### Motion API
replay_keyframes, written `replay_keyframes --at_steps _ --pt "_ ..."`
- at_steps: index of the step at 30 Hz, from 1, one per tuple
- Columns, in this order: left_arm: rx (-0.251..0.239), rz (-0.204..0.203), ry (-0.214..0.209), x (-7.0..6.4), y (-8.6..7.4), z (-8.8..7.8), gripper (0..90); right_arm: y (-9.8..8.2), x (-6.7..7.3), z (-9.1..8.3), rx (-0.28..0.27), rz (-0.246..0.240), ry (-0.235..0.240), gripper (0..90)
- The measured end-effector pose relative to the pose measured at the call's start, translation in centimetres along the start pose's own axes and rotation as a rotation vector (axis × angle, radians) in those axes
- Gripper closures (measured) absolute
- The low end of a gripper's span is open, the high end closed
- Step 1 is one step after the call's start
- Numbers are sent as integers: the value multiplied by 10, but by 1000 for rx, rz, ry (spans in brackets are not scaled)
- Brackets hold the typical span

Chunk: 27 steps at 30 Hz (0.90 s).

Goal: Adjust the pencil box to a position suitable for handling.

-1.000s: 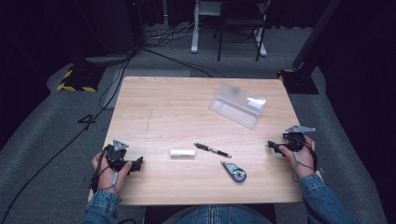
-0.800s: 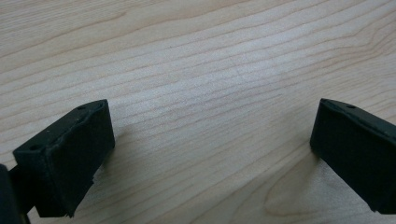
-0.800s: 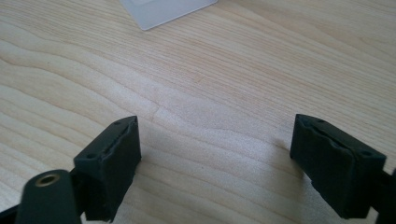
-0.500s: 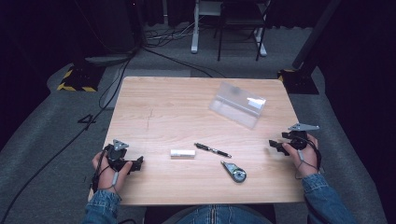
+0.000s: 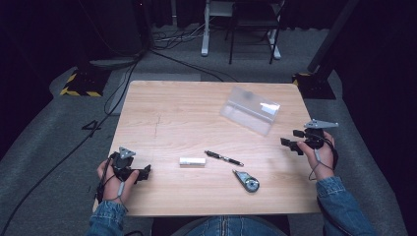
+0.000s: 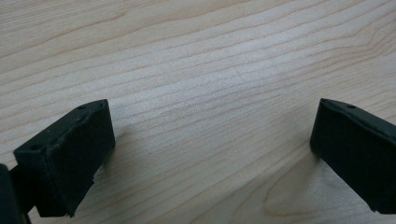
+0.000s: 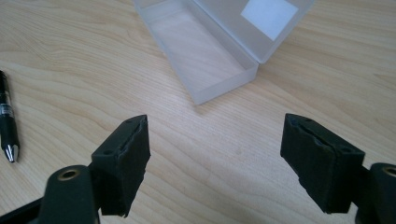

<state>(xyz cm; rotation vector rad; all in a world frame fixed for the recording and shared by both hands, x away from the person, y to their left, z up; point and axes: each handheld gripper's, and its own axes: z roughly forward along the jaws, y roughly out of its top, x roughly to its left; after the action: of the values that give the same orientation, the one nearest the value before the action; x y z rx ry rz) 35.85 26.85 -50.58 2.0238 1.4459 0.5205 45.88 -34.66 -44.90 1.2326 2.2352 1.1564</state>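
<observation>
Looks like nothing has really got going here: the clear plastic case (image 5: 251, 114) sits open and empty on the bench (image 5: 187, 108) at about 2 o'clock from the middle, and all the small stuff is loose in front of it. The black pen (image 5: 223, 158) lies at roughly 6 o'clock from the case, the white eraser-looking stick (image 5: 192, 161) is just off its 9 o'clock end, and some small dark gadget with a round dial (image 5: 247, 180) (can't tell what it is) sits near the front edge at about 5 o'clock from the pen. The right gripper (image 5: 296, 141) hovers off the bench's 3 o'clock edge, fingers released with nothing between them, though they've just been narrowing a bit; in the right gripper view its fingers (image 7: 122, 163) point toward the case (image 7: 210, 51), with the pen (image 7: 8, 123) off at 9 o'clock. The left gripper (image 5: 141, 173) rests at the 7 o'clock corner, fingers (image 6: 65, 158) spread wide over bare wood. My guess is the job is packing those bits into the case, so all of it remains to be done.
</observation>
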Motion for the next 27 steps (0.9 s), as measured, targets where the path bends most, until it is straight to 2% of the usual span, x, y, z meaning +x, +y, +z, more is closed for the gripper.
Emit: replay_keyframes --at_steps 7,11,18,22,27 --pt "0 5 0 0 0 0 1 16 1 6 -19 3 5 228" --pt "0 6 0 0 0 0 1 22 -1 13 -14 -9 -11 222" --pt "0 7 -2 0 0 0 0 28 -7 24 -15 1 -21 186" --pt "-1 4 -1 0 0 0 0 30 -11 36 -24 9 -26 160" --pt "-1 5 -1 0 0 0 0 30 -12 52 -37 13 -49 184"
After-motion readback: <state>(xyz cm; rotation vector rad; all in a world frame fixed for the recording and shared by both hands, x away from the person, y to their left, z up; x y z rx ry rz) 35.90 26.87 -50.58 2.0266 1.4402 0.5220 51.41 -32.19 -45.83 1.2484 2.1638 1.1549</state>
